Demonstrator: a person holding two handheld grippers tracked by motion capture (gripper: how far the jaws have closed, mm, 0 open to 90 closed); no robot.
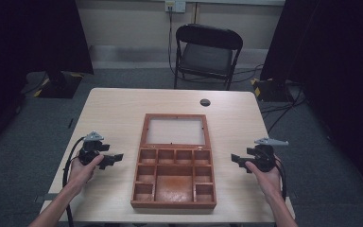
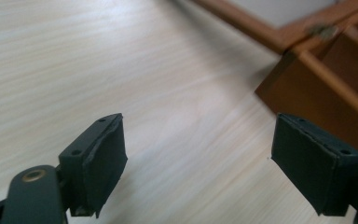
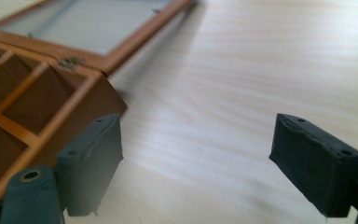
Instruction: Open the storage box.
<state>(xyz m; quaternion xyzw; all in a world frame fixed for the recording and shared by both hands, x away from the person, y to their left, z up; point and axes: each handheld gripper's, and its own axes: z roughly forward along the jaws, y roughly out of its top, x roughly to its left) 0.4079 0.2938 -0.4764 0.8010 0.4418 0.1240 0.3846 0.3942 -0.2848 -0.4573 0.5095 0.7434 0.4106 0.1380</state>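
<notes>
A wooden box with many compartments is seen lying open on the worktop, its glass-paned lid folded back flat. The box lies between the two sets of fingers, apart from both. The left gripper is held with its fingers spread and nothing between them; one corner of the box is seen just beyond its far finger. The right gripper is spread and empty in the same way. No contact is made yet, so an approach seems to be in hand. Probably the lid must be reached next and its edge pinched. The hinges are blurred, and it is hard to tell whether the compartments hold anything.
</notes>
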